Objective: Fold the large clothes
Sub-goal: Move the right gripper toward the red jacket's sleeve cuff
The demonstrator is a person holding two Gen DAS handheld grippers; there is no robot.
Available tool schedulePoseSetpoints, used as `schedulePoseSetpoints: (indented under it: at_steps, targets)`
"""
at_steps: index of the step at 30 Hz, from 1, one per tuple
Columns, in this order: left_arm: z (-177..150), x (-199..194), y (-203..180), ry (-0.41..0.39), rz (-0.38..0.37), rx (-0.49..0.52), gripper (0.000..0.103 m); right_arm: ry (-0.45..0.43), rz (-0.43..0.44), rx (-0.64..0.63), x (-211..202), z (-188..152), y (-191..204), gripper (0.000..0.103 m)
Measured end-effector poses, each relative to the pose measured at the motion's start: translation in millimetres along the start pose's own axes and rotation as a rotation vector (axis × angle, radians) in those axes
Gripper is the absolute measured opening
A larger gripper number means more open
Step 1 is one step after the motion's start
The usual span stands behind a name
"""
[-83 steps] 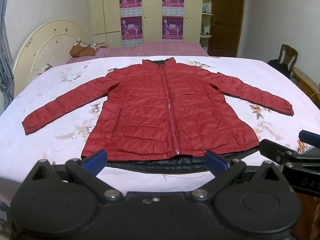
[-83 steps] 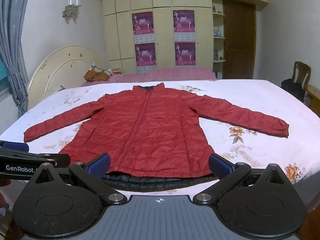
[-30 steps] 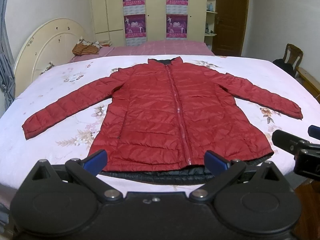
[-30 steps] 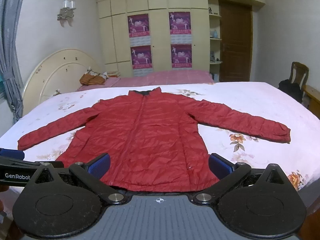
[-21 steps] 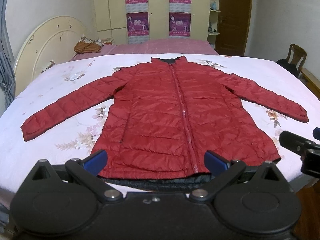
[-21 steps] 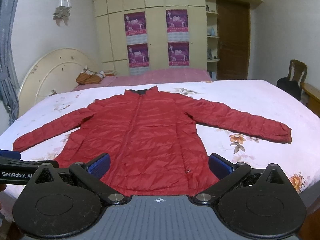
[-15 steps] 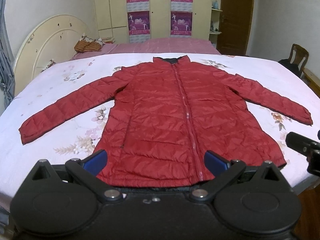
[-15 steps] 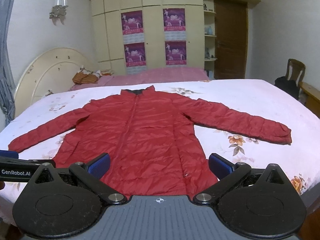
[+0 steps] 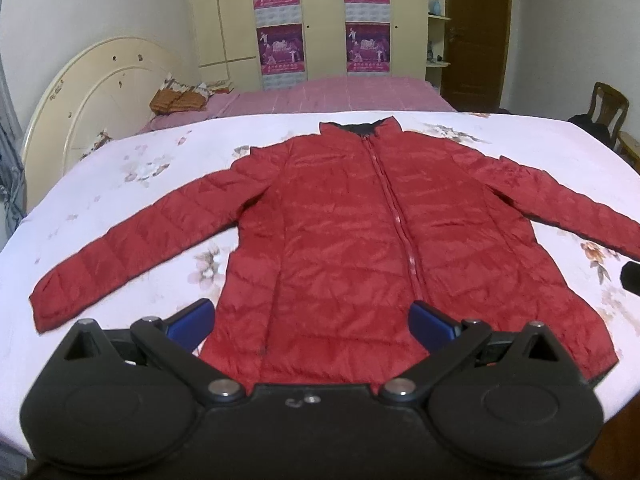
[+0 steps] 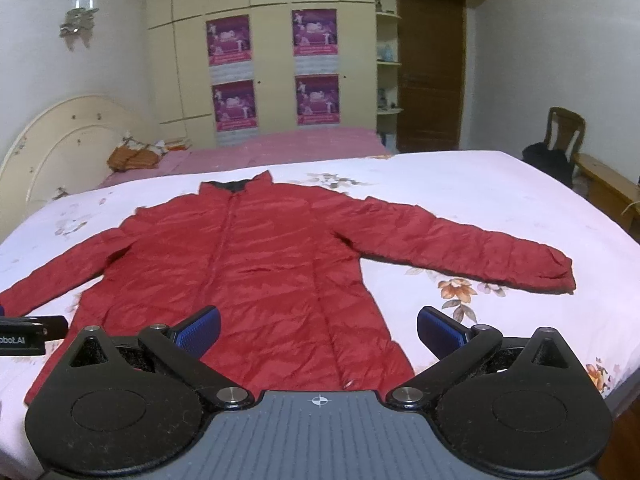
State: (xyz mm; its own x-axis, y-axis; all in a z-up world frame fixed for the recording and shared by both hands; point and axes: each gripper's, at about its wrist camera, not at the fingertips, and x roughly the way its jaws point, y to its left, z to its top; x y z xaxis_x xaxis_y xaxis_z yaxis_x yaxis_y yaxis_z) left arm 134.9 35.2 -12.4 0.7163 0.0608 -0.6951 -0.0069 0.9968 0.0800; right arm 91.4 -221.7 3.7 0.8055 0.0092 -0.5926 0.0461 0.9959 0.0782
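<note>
A red quilted jacket (image 9: 360, 240) lies flat and zipped on the flowered bedsheet (image 9: 140, 168), collar far, sleeves spread to both sides. It also shows in the right wrist view (image 10: 260, 264). My left gripper (image 9: 312, 320) is open and empty, over the jacket's near hem, left of the zipper. My right gripper (image 10: 318, 332) is open and empty, over the hem's right part. The right sleeve cuff (image 10: 556, 268) lies to its right. The left gripper's tip (image 10: 24, 334) shows at the right wrist view's left edge.
A cream headboard (image 9: 92, 92) stands at the left. A second bed with pink cover (image 10: 288, 144) and a wardrobe (image 10: 272, 60) are behind. A wooden chair with a dark bag (image 10: 560, 148) and a bench (image 10: 608, 188) stand at the right.
Both grippers have moved forward over the bed, so the jacket's near hem now lies under the fingers. Both stay open. The jacket has not moved.
</note>
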Motion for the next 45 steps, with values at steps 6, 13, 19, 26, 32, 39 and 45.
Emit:
schedulePoseSetpoints:
  at_steps: [6,13,19,26,32,39,45]
  targets:
    - [20,24,10,-0.015,-0.015,0.002,0.103,-0.011,-0.051,0.013,20,16,3,0.103]
    - [37,54,24,-0.009,-0.03,0.006,0.103,-0.017,-0.119,0.05,43,32,1,0.103]
    - [48,76,31,0.005,-0.021,-0.004,0.103,-0.006,-0.141,0.045,60,39,-1,0.103]
    - [58,101,27,0.033,0.013,-0.042,0.103,0.013,-0.135,0.051,88,44,-27,0.103]
    - [68,118,16,0.042,0.042,-0.127,0.103,0.023,-0.132,0.068,119,58,-73,0.103]
    - [79,143,-8,0.038,0.065,-0.163,0.103,0.045,-0.176,0.087,150,66,-134,0.103]
    - [85,166,-25,0.047,0.078,-0.163,0.103,0.069,-0.236,0.123,172,66,-189,0.103]
